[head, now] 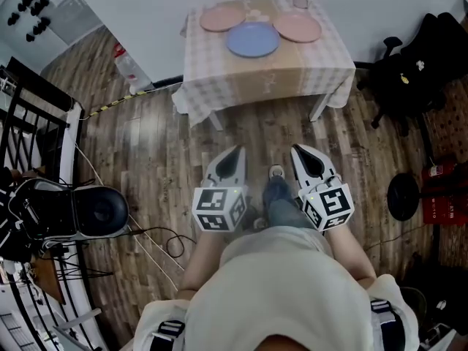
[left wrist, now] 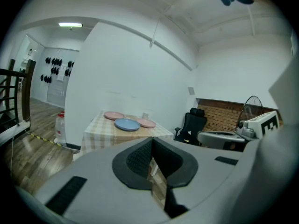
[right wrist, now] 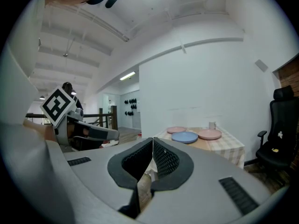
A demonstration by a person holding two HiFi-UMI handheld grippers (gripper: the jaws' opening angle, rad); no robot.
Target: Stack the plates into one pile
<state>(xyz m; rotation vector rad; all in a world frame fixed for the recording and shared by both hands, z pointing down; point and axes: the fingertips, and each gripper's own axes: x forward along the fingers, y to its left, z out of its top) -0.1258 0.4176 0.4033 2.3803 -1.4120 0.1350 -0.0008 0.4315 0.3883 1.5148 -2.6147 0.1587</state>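
Note:
Three plates lie apart on a small table with a checked cloth against the far wall. A blue plate sits in the middle front, one pink plate at the back left and another pink plate at the right. The same plates show far off as the blue plate and the blue plate. My left gripper and right gripper are held side by side over the wooden floor, well short of the table. Both are shut with nothing between the jaws.
A white cup stands at the table's back right corner. A water bottle is on the floor left of the table. A black office chair and a fan are at the right, a railing and a stool at the left.

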